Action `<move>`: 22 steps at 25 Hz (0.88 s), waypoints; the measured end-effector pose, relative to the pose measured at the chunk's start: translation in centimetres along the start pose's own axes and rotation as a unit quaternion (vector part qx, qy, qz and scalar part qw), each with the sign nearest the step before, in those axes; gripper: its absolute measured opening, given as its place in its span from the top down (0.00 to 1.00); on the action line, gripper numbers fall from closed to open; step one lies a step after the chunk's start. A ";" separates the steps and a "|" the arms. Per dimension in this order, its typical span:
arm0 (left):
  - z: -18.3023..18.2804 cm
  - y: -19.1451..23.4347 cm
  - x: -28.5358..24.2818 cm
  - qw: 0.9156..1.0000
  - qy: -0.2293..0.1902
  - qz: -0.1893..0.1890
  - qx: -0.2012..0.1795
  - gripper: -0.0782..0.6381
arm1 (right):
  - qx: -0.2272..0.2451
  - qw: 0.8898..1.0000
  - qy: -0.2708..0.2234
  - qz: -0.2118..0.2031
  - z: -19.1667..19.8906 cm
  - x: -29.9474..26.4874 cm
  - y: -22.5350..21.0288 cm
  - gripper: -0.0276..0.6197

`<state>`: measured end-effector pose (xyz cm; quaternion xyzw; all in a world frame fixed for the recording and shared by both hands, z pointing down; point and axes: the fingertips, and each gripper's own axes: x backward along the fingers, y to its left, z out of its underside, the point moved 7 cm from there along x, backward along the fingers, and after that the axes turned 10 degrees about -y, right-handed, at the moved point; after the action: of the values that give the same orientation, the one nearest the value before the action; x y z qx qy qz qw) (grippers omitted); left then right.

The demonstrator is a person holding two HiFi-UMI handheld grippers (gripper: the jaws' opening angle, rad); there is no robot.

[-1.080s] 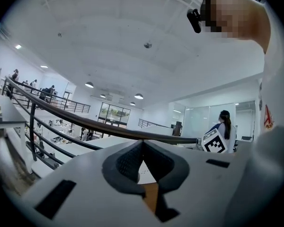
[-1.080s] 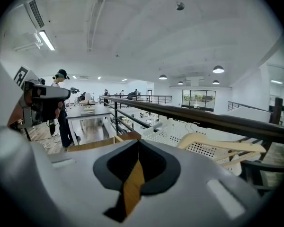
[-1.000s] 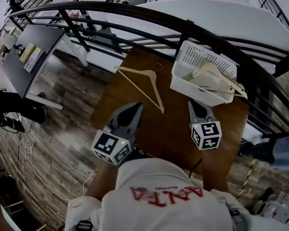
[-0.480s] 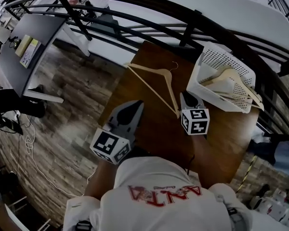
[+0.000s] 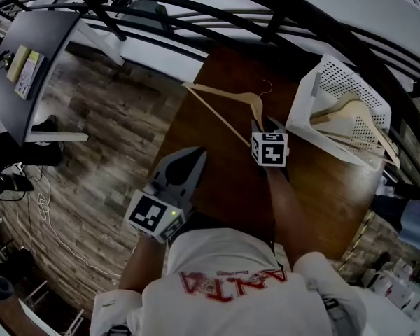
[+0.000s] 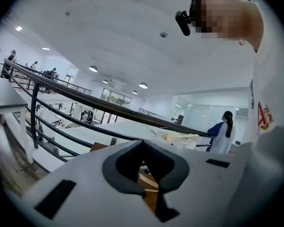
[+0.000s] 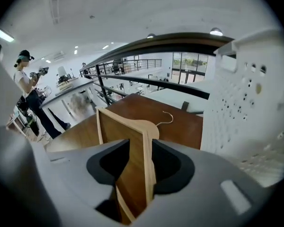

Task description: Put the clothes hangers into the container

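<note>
Right claw (image 5: 264, 127) sits low over the wooden hanger (image 5: 224, 107) lying on the desk (image 5: 231, 187) at frame centre, its jaws opening to straddle one hanger arm, likely for pickup. The white perforated basket (image 5: 322, 96) at upper right already holds other hangers (image 5: 357, 114). Only the right gripper view shows the arm between the pads, unpinched; left claw (image 5: 194, 158) is clenched empty, idle at lower left.
</note>
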<state>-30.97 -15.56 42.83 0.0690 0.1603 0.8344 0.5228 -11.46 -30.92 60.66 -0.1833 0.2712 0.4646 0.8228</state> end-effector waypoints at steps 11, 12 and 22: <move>1.5 2.3 0.4 0.999 0.010 -0.007 0.030 0.88 | -0.002 0.994 0.104 0.020 3.1 -4.2 -1.6 0.75; 1.5 2.4 0.4 0.999 0.009 -0.007 0.031 0.88 | -0.006 0.994 0.105 0.021 3.3 -4.2 -1.7 0.76; 1.2 2.1 1.1 1.000 0.005 -0.006 0.030 0.88 | 0.066 0.996 0.056 0.018 2.1 -2.4 0.2 0.82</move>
<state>-32.89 -15.23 44.59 0.0801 0.1881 0.8265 0.5245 -12.06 -31.26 63.77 -0.1499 0.3501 0.4491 0.8083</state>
